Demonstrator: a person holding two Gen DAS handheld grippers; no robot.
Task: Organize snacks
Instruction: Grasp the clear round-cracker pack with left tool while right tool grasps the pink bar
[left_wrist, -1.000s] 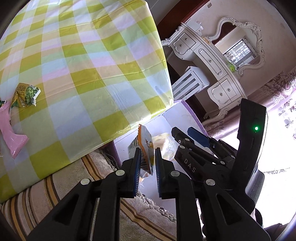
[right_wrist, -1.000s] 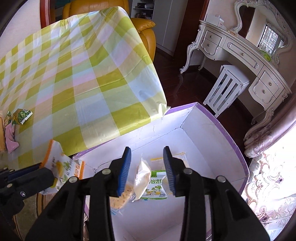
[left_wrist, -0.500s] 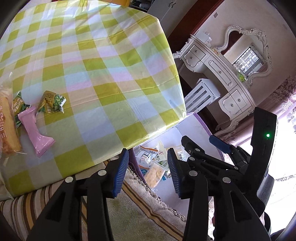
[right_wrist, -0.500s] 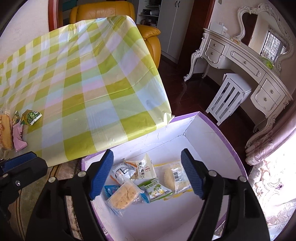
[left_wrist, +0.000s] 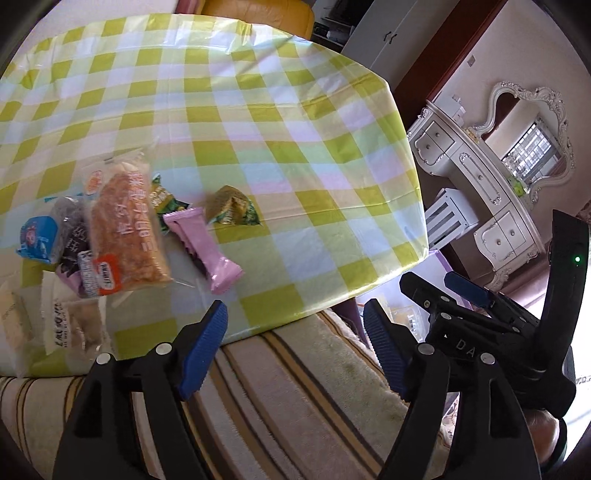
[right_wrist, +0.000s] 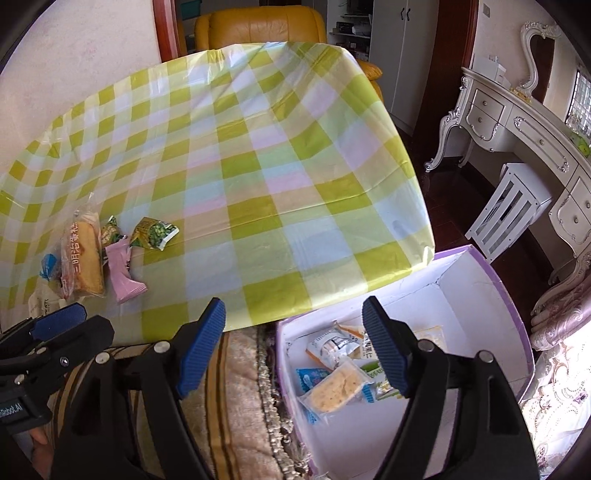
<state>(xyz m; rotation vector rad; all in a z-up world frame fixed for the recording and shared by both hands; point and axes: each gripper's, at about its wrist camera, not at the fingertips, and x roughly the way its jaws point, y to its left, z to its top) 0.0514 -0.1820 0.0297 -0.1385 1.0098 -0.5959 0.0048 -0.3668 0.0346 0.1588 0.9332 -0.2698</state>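
Note:
Several snack packs lie at the near left of the checked table (left_wrist: 258, 129): a long bread pack (left_wrist: 125, 232), a pink bar (left_wrist: 201, 247), a green wafer pack (left_wrist: 231, 210) and more at the left edge. They also show in the right wrist view, with the bread pack (right_wrist: 83, 258) and the pink bar (right_wrist: 123, 275). A purple-rimmed white box (right_wrist: 491, 280) on the floor holds several snack packs (right_wrist: 340, 387). My left gripper (left_wrist: 295, 347) is open and empty before the table's edge. My right gripper (right_wrist: 293, 345) is open and empty above the box's left rim.
A striped fringed rug (right_wrist: 236, 406) lies under both grippers. A white dressing table with mirror (right_wrist: 524, 122) and a white slatted stool (right_wrist: 506, 210) stand to the right. A yellow armchair (right_wrist: 258, 26) is behind the table.
My left gripper let go of an orange-and-white pack into the box, opened wide and swung left toward the table. My right gripper opened wide and drew back from the box.

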